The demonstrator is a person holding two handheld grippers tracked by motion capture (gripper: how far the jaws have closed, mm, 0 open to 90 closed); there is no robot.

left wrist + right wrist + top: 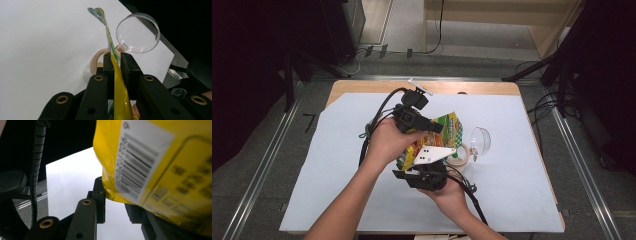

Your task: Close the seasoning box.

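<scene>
**Packet held between two grippers above the table centre**

The yellow and green packet [438, 136] is held off the white-covered table [337, 200], near its middle. The left gripper [115, 65] has its fingers [108, 65] nearly closed, clamping a flat sealed edge of the packet, which stands edge-on between them. The right gripper [115, 203] holds the barcode end; its fingers [99, 195] stand somewhat apart with the packet's corner lodged between them, though the far finger is largely covered, so firm pad contact cannot be confirmed.

Judgement: the step in hand appears to be opening the packet. To do it well, the left grip should stay tight on the seal while the right secures a firmer hold close to that same seam, then pulls apart steadily. The mouth should be kept tilted up and over the cup until opened, to avoid spillage.

Containers: a clear plastic cup [480, 140] lies on its side just right of the packet, apparently empty. A roll of tape [460, 156] lies beside it. The packet's contents cannot be seen.
</scene>
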